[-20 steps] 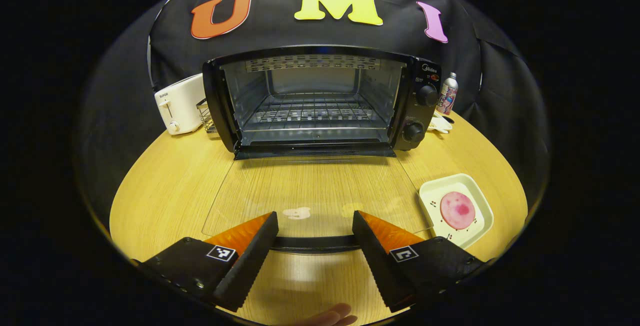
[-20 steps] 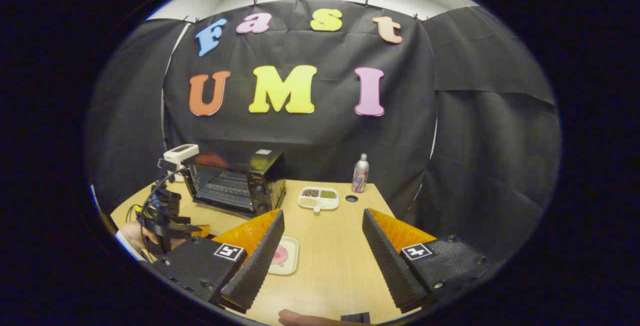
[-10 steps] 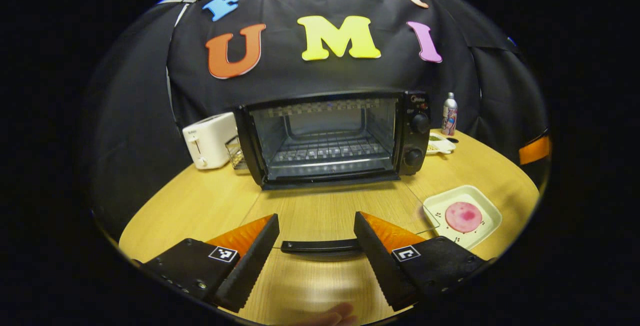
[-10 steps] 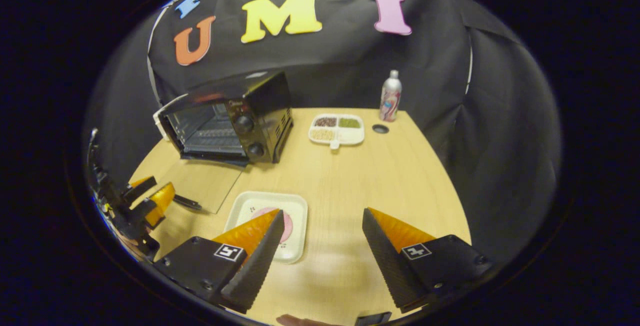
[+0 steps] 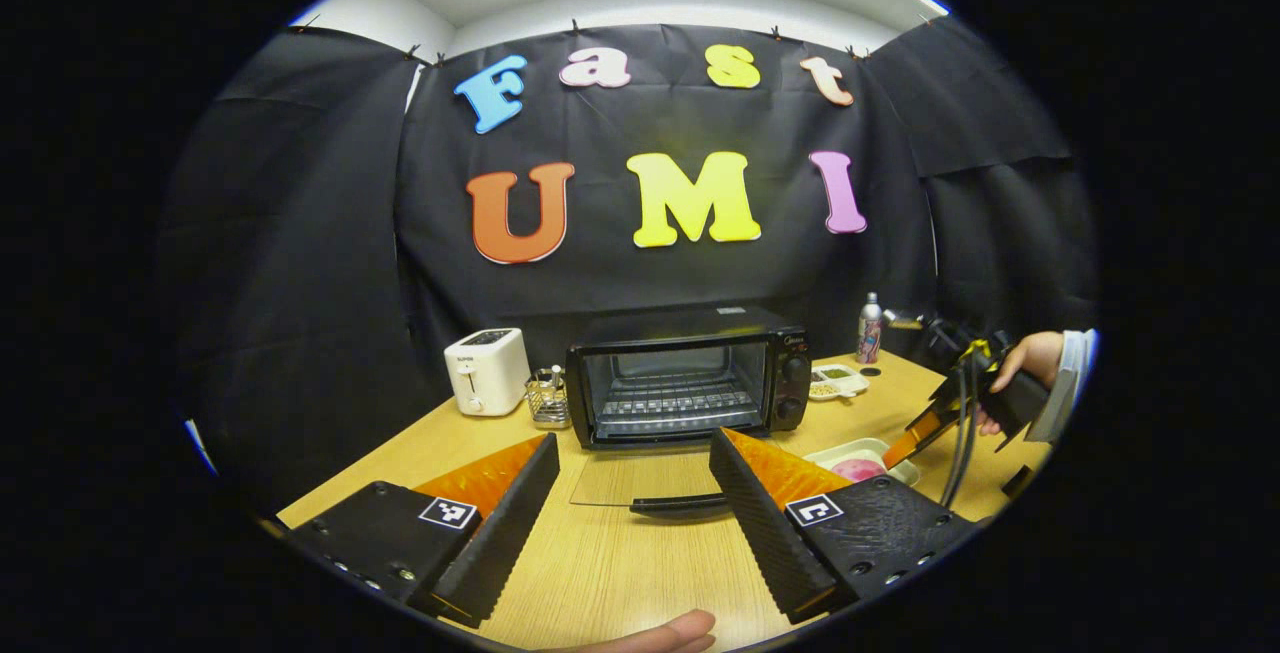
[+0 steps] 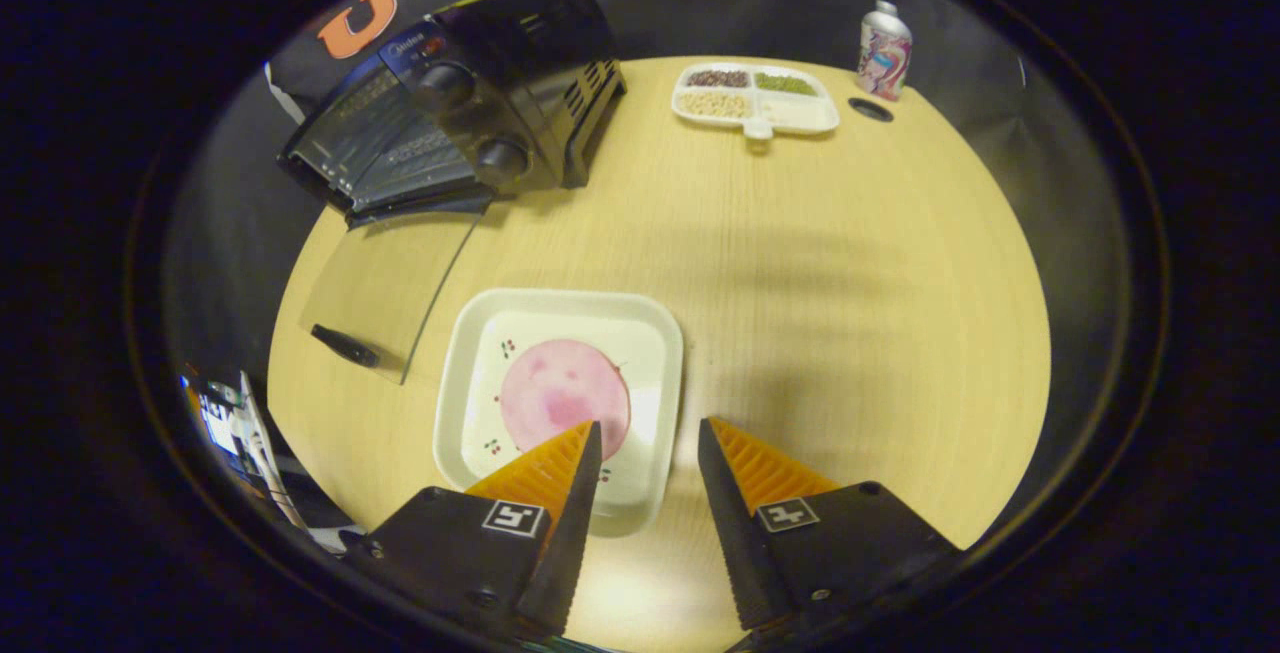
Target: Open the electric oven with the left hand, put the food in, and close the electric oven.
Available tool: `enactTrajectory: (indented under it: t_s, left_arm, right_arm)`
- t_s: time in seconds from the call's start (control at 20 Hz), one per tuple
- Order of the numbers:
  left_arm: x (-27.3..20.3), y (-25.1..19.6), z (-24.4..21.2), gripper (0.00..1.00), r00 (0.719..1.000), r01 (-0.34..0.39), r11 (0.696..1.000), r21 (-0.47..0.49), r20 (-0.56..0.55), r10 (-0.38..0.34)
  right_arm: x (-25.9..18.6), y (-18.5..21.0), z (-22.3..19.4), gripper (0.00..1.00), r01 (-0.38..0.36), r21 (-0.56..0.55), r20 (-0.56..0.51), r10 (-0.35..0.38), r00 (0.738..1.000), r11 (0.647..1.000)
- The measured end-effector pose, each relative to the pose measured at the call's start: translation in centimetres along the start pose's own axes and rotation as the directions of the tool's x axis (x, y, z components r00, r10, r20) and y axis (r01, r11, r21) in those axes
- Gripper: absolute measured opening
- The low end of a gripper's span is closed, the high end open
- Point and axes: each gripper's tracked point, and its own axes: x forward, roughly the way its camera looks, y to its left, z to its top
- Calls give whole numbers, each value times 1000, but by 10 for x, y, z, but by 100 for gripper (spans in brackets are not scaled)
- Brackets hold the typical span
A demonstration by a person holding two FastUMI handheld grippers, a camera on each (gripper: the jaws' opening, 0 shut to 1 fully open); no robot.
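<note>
Oven door down on wood table; right hand-held gripper part-open, empty, over plate.

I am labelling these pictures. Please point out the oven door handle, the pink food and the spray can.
oven door handle [image 6: 344, 346]: right gripper view, middle of the black bar.
pink food [image 6: 562, 394]: right gripper view, centre of the round slice.
spray can [image 6: 884, 54]: right gripper view, the can's body.

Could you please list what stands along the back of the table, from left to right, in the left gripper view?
Toaster → wire basket → oven → divided tray → bottle.
</note>
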Motion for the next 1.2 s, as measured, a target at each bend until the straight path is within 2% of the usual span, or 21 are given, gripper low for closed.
enactTrajectory:
  t_s: [0.05,0.15,0.2,0.3,0.4,0.5,0.6,0.65,0.7,0.85,1.05,1.2]
  left_arm:
    - [-17,3,1,96,1000,1,1000,-9,2,-1]
    - [-40,8,15,96,999,12,1000,-25,39,-11]
    - [-49,9,21,96,998,18,999,-31,55,-16]
    - [-62,18,34,96,996,3,999,-34,92,0]
    - [-70,22,47,96,992,0,999,-40,128,6]
    - [-73,25,46,96,993,-4,999,-52,114,10]
    - [-77,35,50,96,992,-31,998,-53,117,37]
    - [-77,41,54,96,990,-51,997,-62,128,58]
    - [-78,42,55,95,990,-49,996,-75,130,58]
    - [-86,36,65,95,988,-29,995,-100,147,44]
    - [-94,38,69,95,985,-71,995,-70,152,81]
    - [-98,30,77,94,982,-64,997,-53,172,72]
  right_arm:
    - [3,-1,5,54,-19,11,40,18,999,1000]
    - [4,-1,4,37,-60,74,-23,61,998,996]
    - [9,-5,6,5,-74,101,-29,77,997,992]
    - [5,-5,5,1,-130,121,-38,135,990,984]
    - [5,-4,5,4,-191,157,-32,198,980,969]
    - [4,-5,6,2,-266,225,6,272,962,937]
    - [0,-8,2,4,-312,267,32,315,949,912]
    - [0,-11,0,4,-317,279,43,318,947,907]
    - [-3,-13,-4,1,-316,289,45,317,948,904]
    - [-15,-19,-17,1,-321,309,60,319,946,895]
    - [-38,-29,-25,1,-329,353,119,307,944,876]
    - [-56,-32,-30,4,-345,365,156,308,938,865]
